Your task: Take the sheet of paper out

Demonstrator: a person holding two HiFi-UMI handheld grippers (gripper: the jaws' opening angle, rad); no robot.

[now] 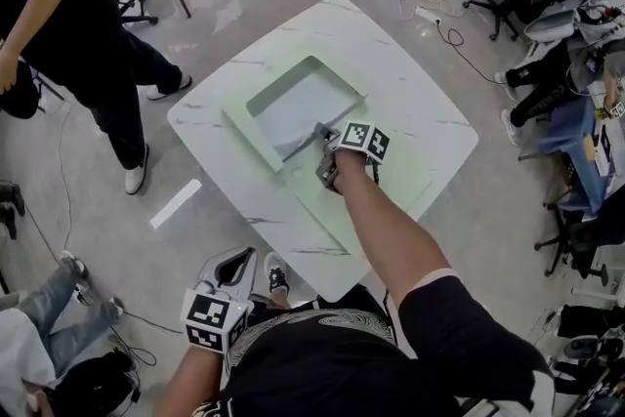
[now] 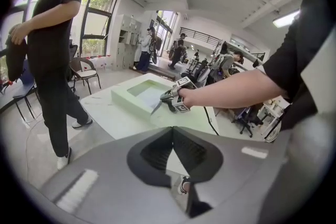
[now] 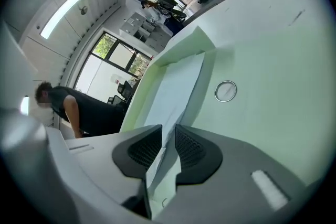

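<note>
On the table (image 1: 410,112) lies a pale green tray (image 1: 256,134) with a rectangular recess, and the sheet (image 1: 303,103) is in that recess. Right gripper (image 1: 322,142) is reached out over the tray's near rim. In the right gripper view its jaws stand almost together with the sheet's near edge (image 3: 176,97) running between them, so I read it as clenched on the paper. The rest of the sheet lies flat in the recess. A small ring (image 3: 226,91) sits on the green surface beside the recess, apart from the sheet. Left gripper (image 1: 236,261) is held low by the body, well off the table. In the left gripper view its tips (image 2: 171,131) meet with nothing between them, so it is closed and empty. A person (image 1: 88,24) stands off the table's far left corner and takes no part. Step in hand, as I judge it: the grip on the edge is made and the withdrawal proper has not started, since most of the paper is inside the recess. Next move calls for lifting the pinched edge above the rim, then drawing back toward the body in a low, steady pull so the paper slides out without creasing on the rim. Risk: a thin edge can slip from the pads, or the tray may drag along. The left gripper could steady the tray if so.
</note>
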